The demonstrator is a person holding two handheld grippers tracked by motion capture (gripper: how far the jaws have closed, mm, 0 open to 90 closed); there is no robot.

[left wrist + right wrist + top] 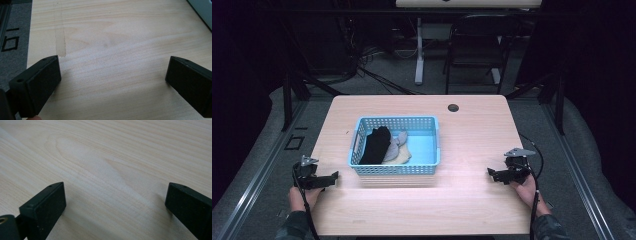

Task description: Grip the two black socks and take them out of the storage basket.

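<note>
Sitting near the middle of the wooden table (pixel 472 125), the light blue basket (pixel 395 170) holds a small heap of cloth: a black piece (pixel 374 145) on its left side, a grey piece (pixel 395 143) beside it, and a pale beige piece (pixel 402 156) towards the near wall. The basket's right half shows bare blue floor.

Left of the basket and near its front corner, the left gripper (pixel 332 177) rests low over the table, held by a hand (pixel 302 196), pointing towards the basket. Its jaws stand wide apart with nothing but bare wood between them in the left gripper view.

Well apart on the other side, the right gripper (pixel 492 172) points inward, held by the other hand (pixel 527 187). Its jaws too are spread wide over bare wood, gripping nothing.
</note>
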